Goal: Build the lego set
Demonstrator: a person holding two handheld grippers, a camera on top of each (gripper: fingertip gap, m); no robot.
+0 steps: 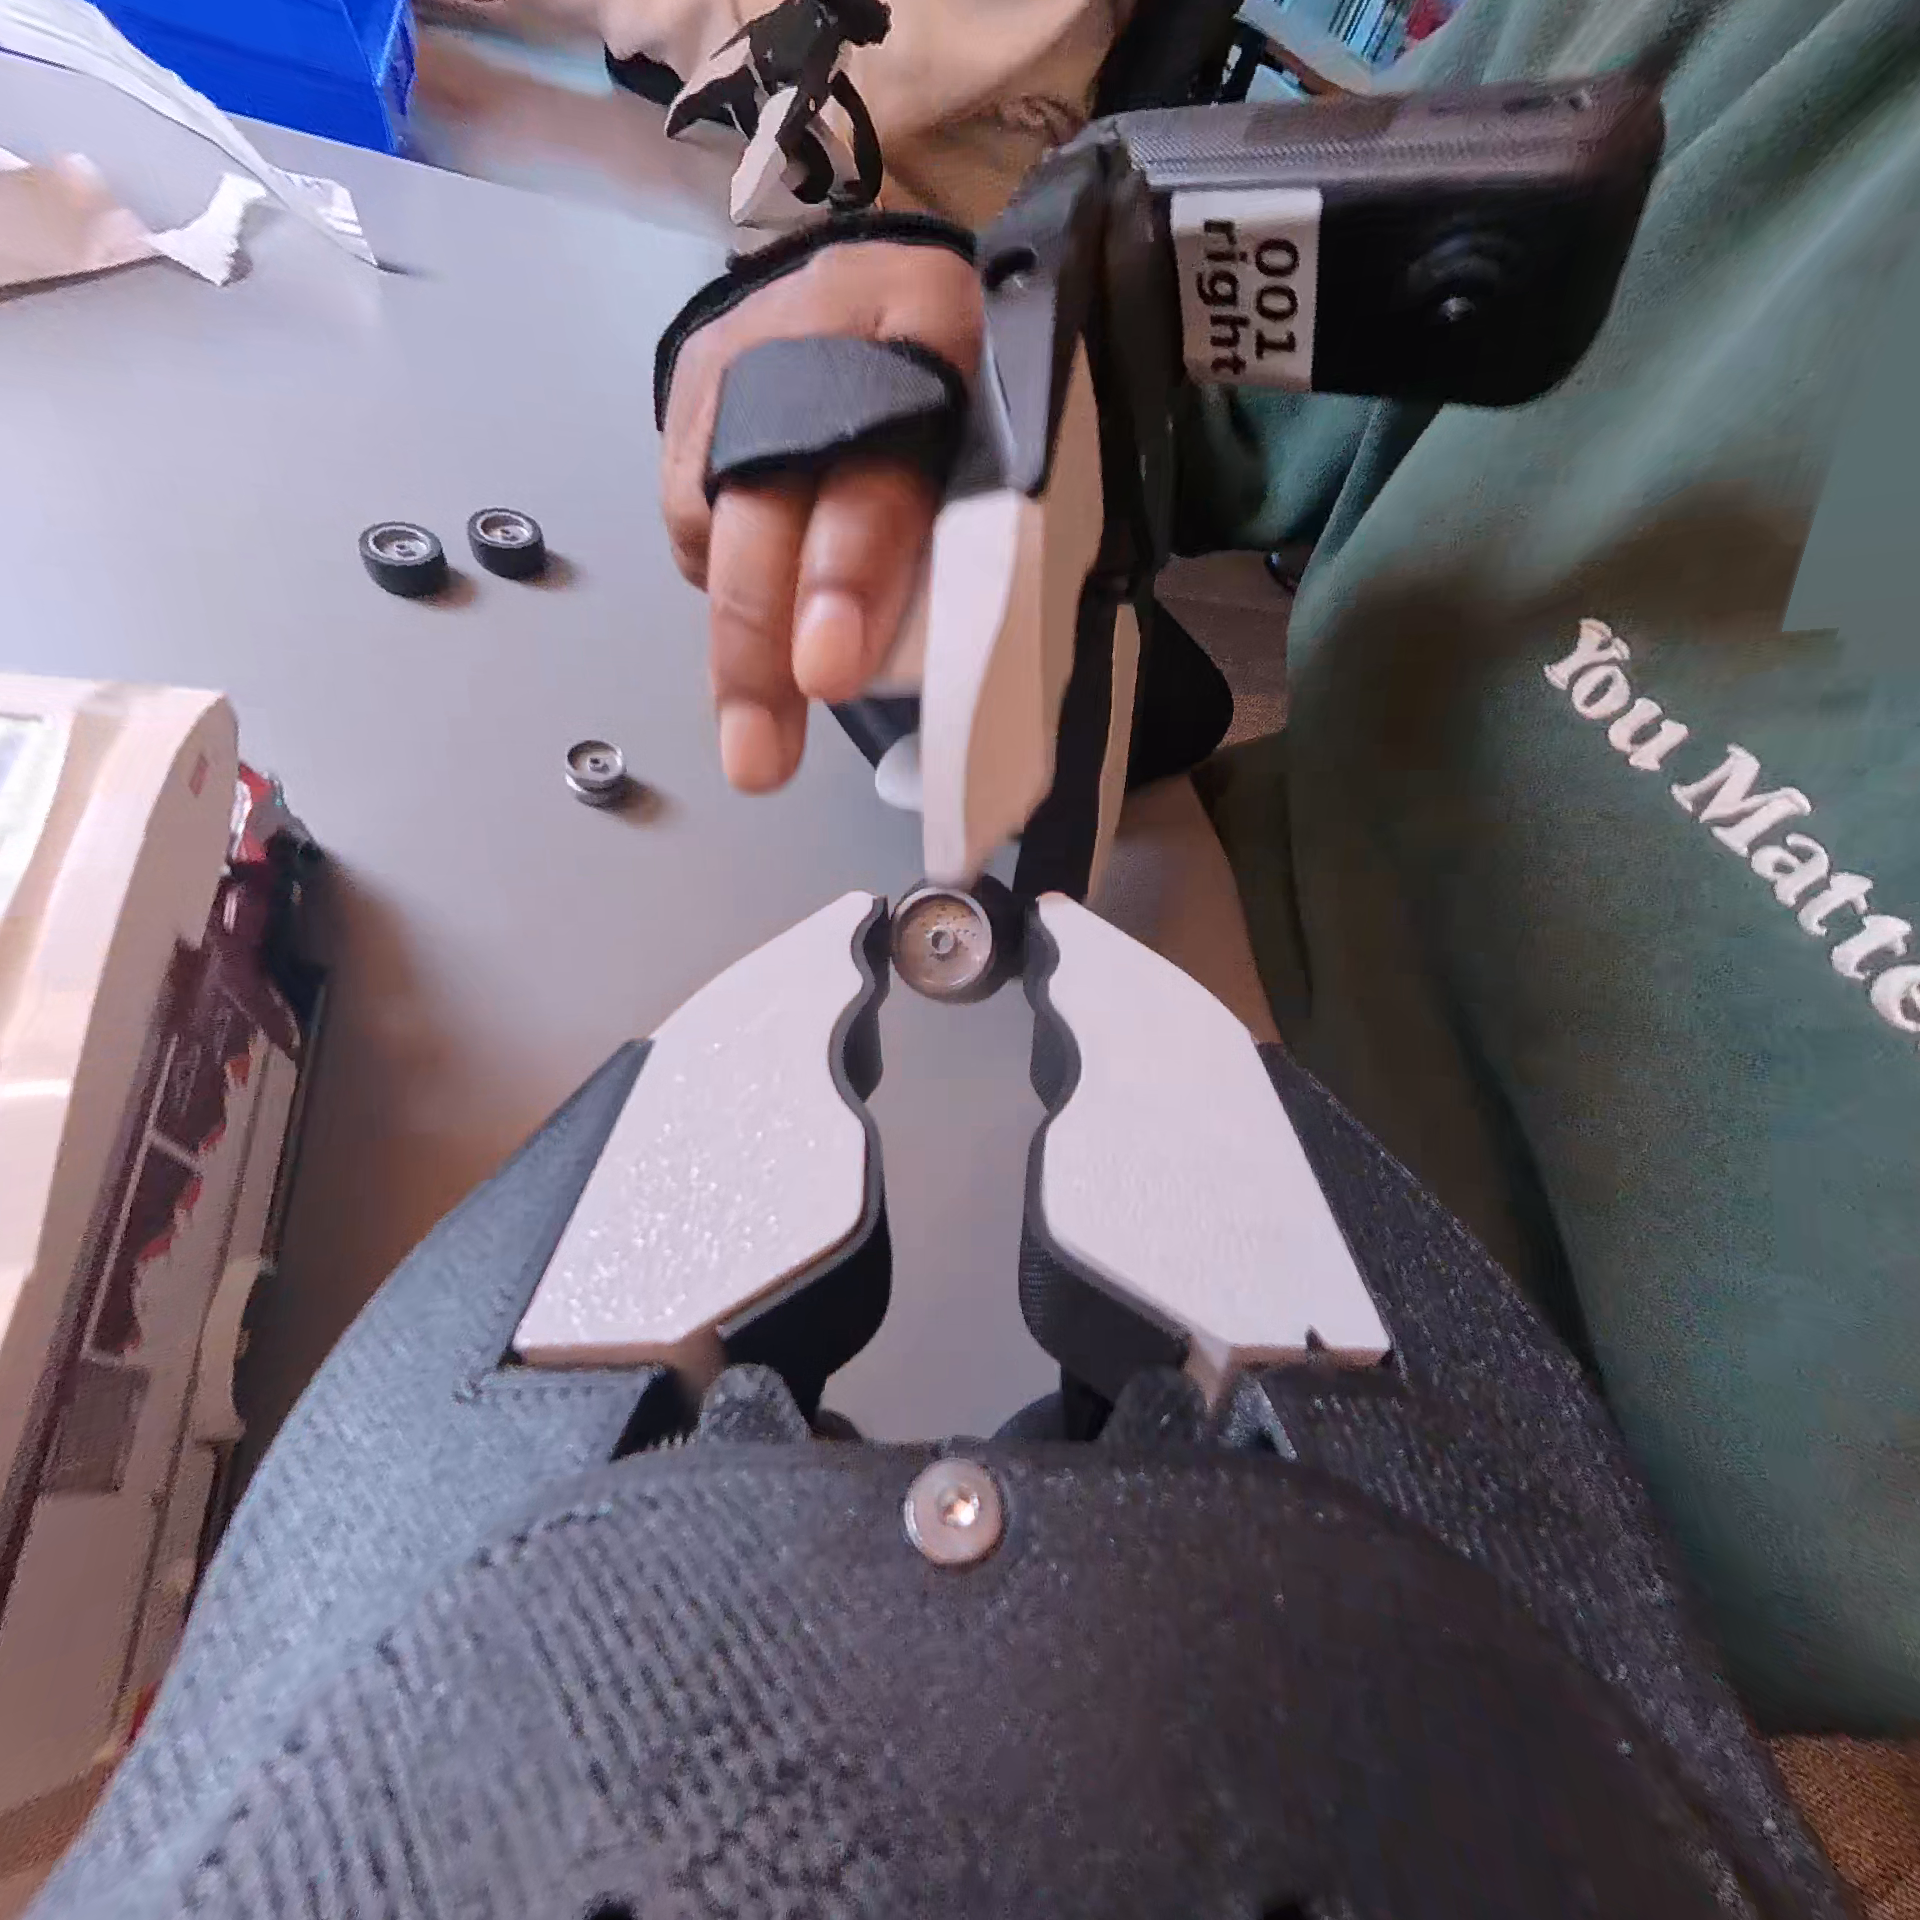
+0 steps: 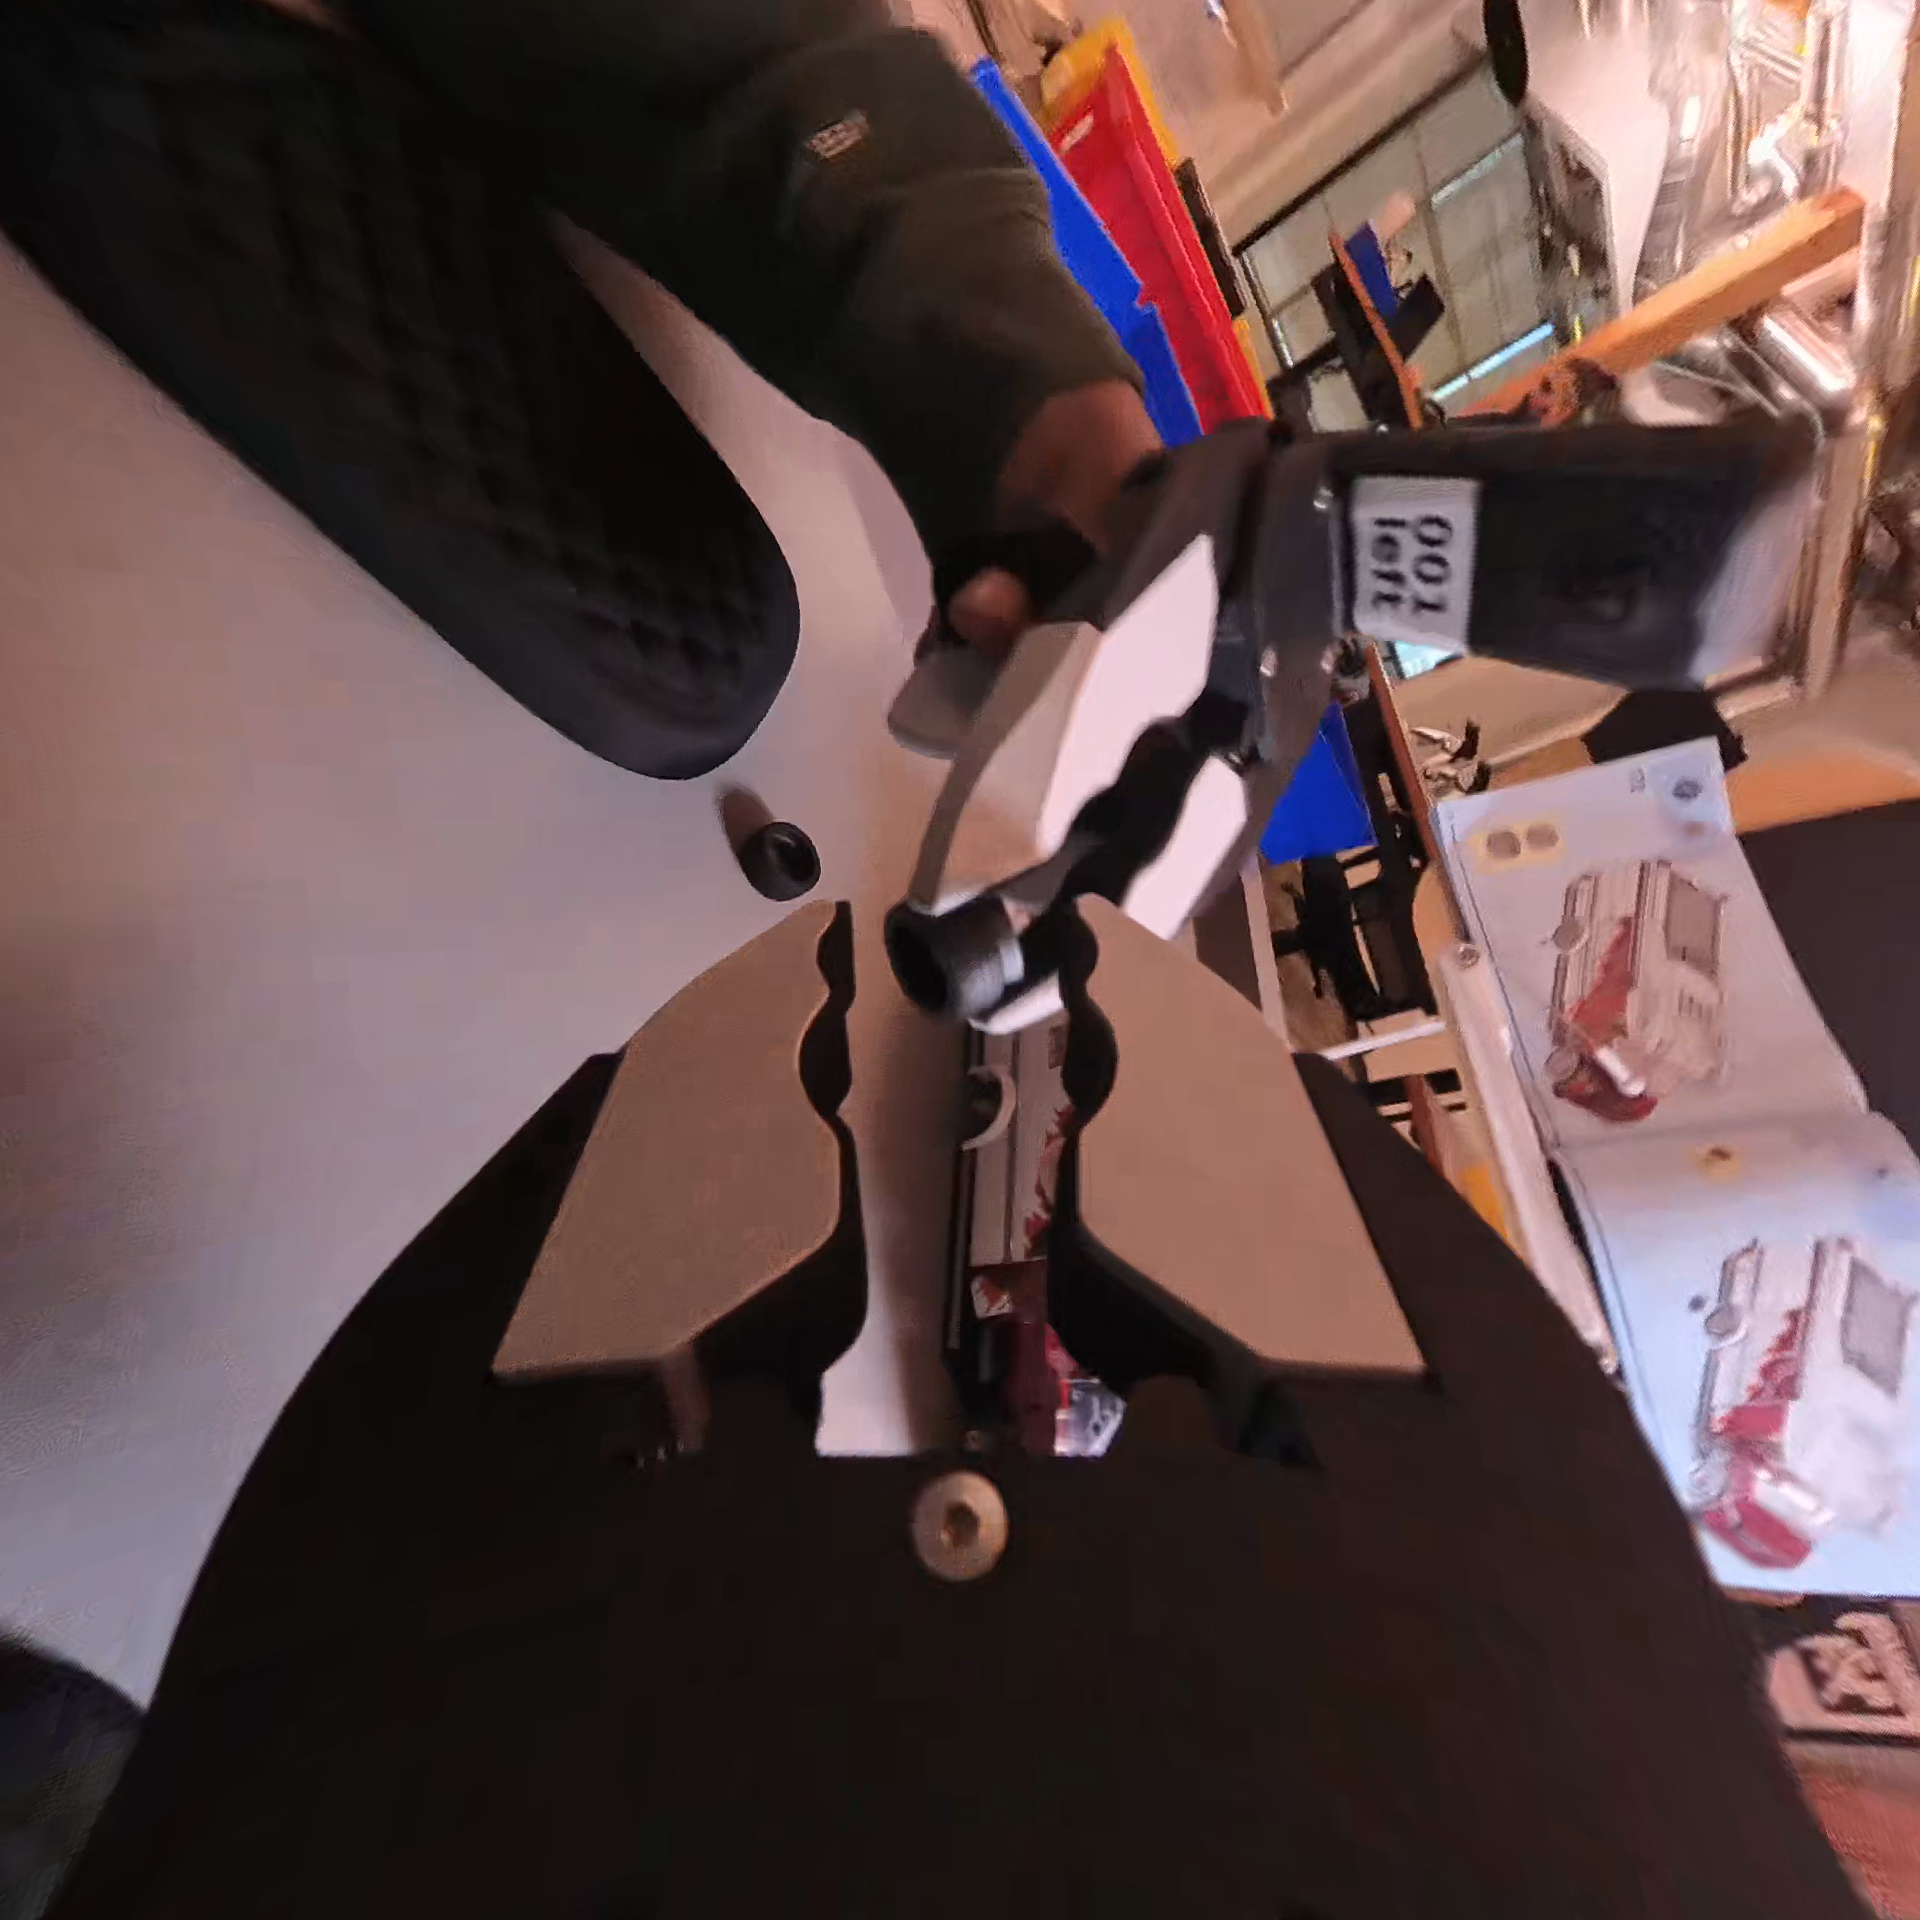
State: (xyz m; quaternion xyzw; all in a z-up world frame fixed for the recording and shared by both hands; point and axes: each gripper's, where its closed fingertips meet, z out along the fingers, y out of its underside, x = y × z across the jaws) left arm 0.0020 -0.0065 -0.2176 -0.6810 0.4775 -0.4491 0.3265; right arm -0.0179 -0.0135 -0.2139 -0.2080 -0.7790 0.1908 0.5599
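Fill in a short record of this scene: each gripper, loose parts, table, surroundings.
left gripper: clamps a wheel, grey hub towards its camera
right gripper: open around the same wheel, with a gap on one side
table: grey
loose parts: two tyred wheels and a bare hub, apart on the table
surroundings: open booklet beside the table

Right gripper (image 2: pixel 961 961) jaws standing open around small wheel (image 2: pixel 951 961), not pressing it; left gripper (image 2: pixel 997 951) clamping wheel. Loose black tyre (image 2: pixel 781 857) lying on worktop (image 2: pixel 312 1039) nearby.
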